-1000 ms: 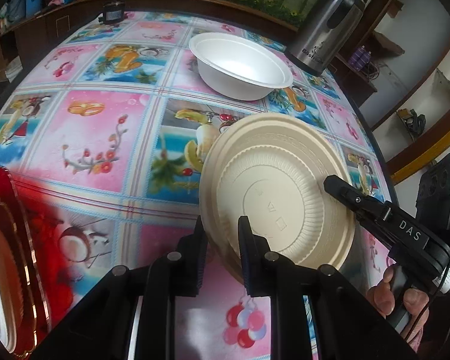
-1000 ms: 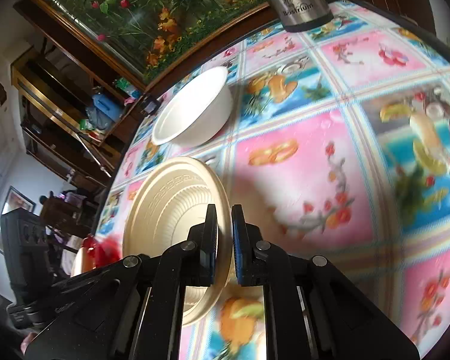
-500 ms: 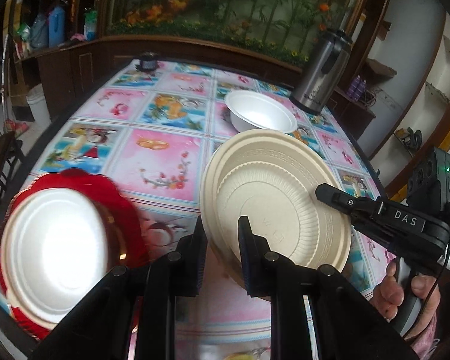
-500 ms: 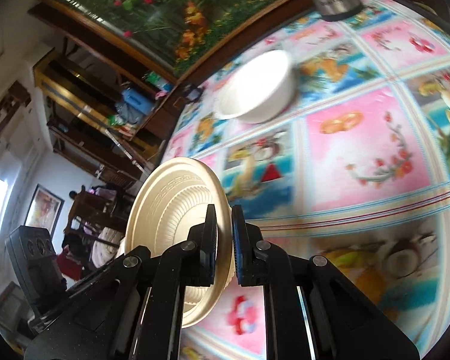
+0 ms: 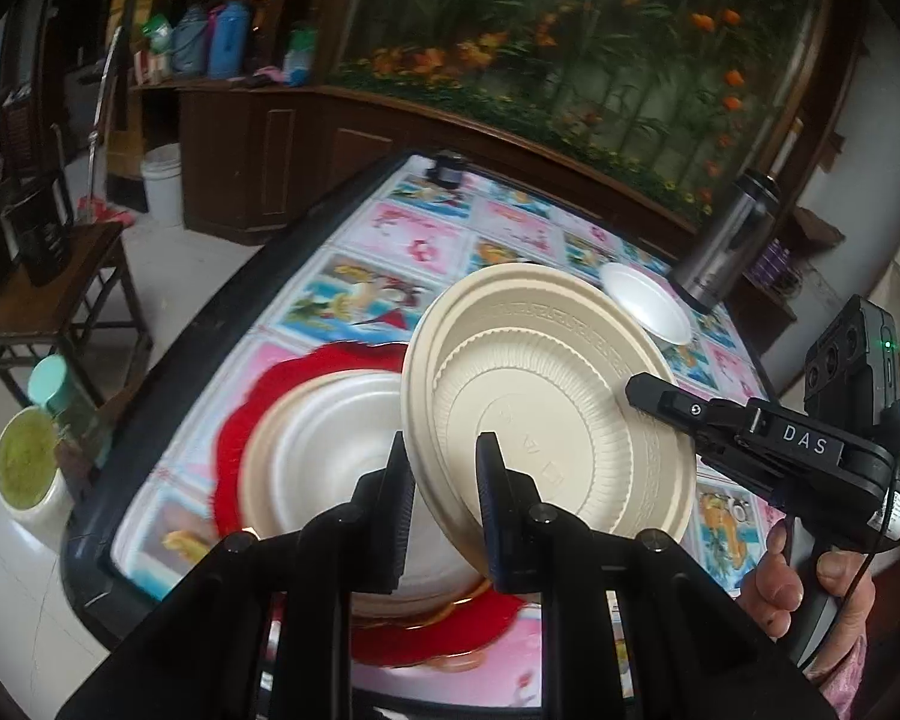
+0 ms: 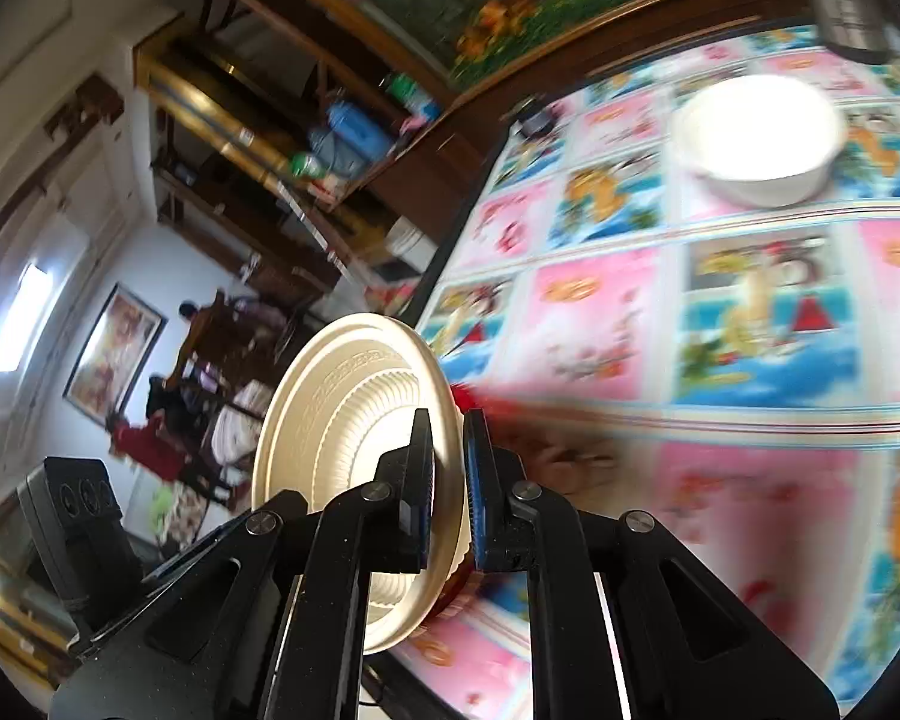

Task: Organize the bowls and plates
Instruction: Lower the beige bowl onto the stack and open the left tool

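A cream ribbed plate (image 5: 546, 408) hangs tilted in the air, held at two sides of its rim. My left gripper (image 5: 444, 480) is shut on its near edge. My right gripper (image 5: 642, 390) pinches the right rim, a hand on its handle. In the right wrist view the cream plate (image 6: 342, 420) stands nearly on edge, with my right gripper (image 6: 448, 468) shut on its rim. Below and left of it a white bowl (image 5: 330, 438) rests in a red plate (image 5: 252, 420). A second white bowl (image 5: 645, 306) (image 6: 756, 138) sits far back on the table.
The table (image 5: 390, 228) has a pink and blue picture cloth and a dark edge close to the red plate. A steel flask (image 5: 726, 240) stands at the back right. A wooden chair (image 5: 48, 300), a green-lidded jar (image 5: 48, 384) and a white tub (image 5: 24, 468) are on the floor to the left.
Both grippers have lifted the cream plate off the table and carried it left, so it now hangs over the red plate and its white bowl. Neither grip has changed.
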A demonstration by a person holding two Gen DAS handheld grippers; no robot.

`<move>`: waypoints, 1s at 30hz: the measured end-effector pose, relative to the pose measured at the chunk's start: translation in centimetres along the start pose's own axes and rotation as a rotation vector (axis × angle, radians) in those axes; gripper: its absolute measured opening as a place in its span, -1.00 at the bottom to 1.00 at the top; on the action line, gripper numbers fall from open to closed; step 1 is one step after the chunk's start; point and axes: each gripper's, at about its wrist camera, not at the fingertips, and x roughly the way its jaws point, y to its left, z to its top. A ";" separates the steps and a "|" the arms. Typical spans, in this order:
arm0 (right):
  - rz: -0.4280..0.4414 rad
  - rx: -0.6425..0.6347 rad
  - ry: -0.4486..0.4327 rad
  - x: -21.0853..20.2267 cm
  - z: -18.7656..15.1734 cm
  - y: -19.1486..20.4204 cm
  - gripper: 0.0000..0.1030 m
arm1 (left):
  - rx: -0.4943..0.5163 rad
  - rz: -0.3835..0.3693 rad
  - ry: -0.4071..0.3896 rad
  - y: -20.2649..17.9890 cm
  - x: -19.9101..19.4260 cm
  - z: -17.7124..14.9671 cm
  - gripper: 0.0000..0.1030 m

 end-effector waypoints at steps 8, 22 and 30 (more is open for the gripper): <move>-0.022 -0.035 0.100 6.4 -1.7 2.1 -0.82 | -0.076 0.044 0.044 4.2 1.2 -1.0 -0.64; -0.111 -0.121 0.088 7.7 -2.6 2.3 -0.78 | -0.150 0.030 0.042 7.1 1.2 -1.7 -0.22; -0.099 -0.092 0.045 6.8 -2.1 1.2 -0.59 | -0.188 0.041 -0.027 8.5 -1.0 -1.0 -0.03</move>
